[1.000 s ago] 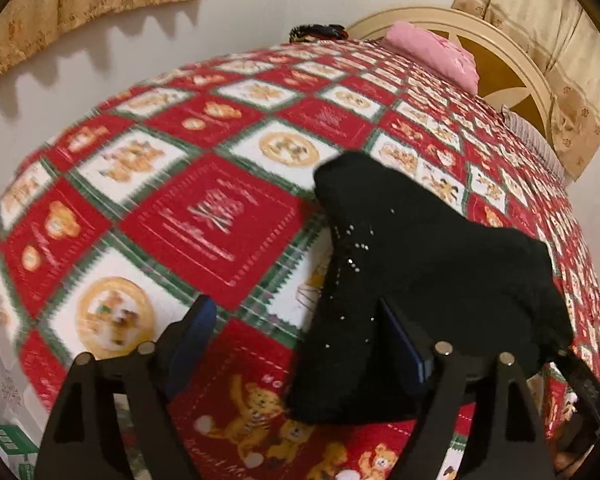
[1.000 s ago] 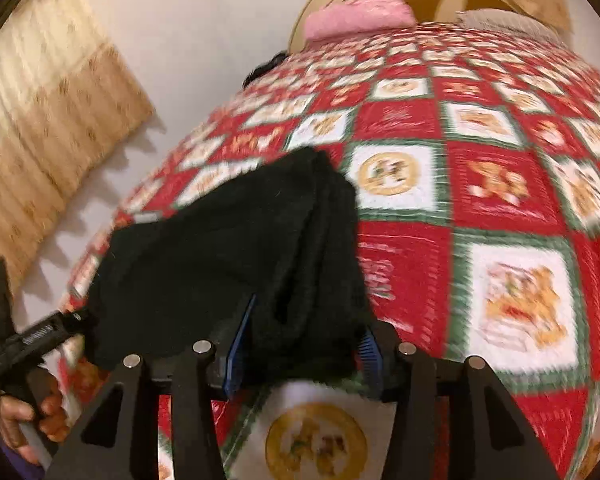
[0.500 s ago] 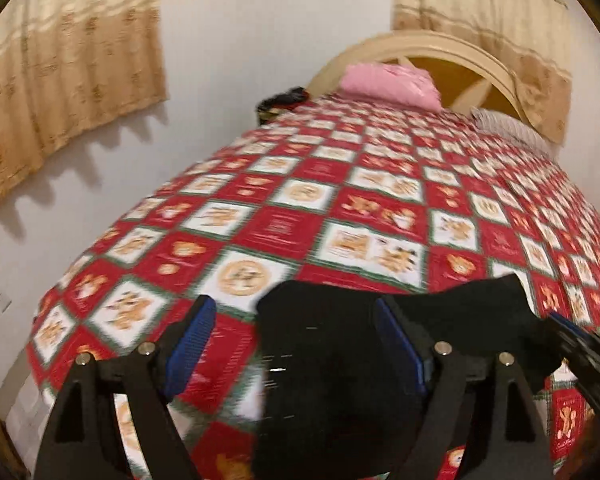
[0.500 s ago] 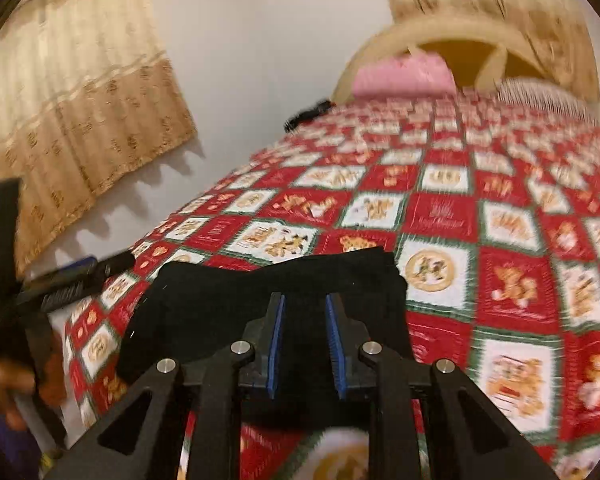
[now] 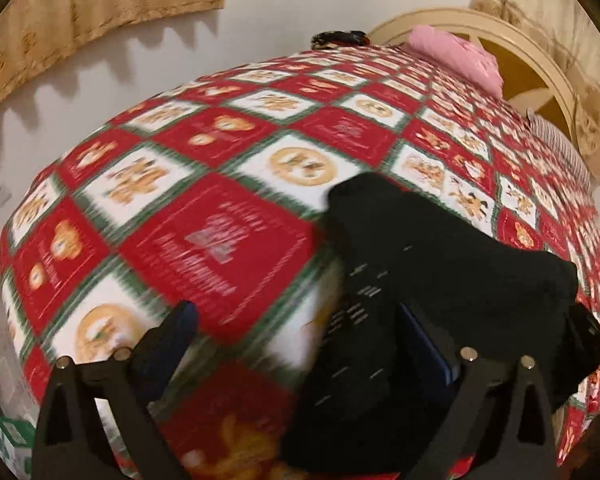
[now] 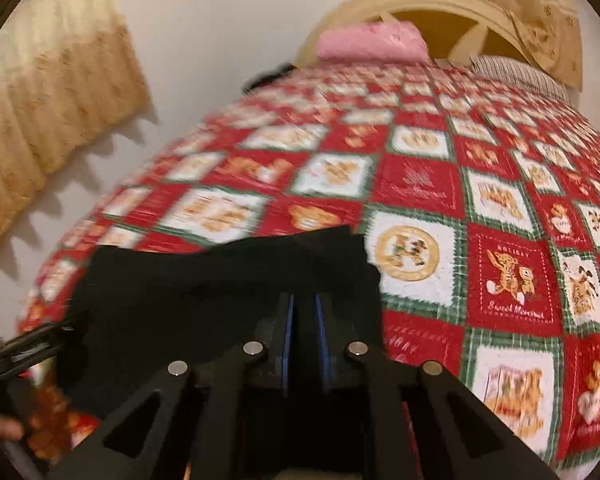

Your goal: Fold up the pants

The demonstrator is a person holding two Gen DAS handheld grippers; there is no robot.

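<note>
Black pants (image 5: 432,264), matte knit-looking cloth, bunched into a thick lump near the foot of the bed, lying on the quilt (image 5: 228,216). Quilt is a patchwork print: red and white squares with green plaid borders, teddy bears and round gold medallions. Left tool (image 5: 296,336) is spread wide over the near edge; its left finger sits over bare quilt, its right blue-padded finger is against the pants' flank, cloth draping past it. Nothing pinched between the two that can be seen. Right tool (image 6: 305,332) is angled low toward the bed, its fingers drawn nearly together with dark fabric of the pants (image 6: 220,288) between the blue pads and piled around them; it grips the pants at the near edge. From the right wrist view the cloth's far edge is a fairly straight line, one corner raised. Left tool's body shows at the far left of that view, blurred. Pink pillow (image 6: 370,44) and cream arched headboard (image 6: 428,4) at the far end; beige curtain (image 5: 96,8) on the white wall.
</note>
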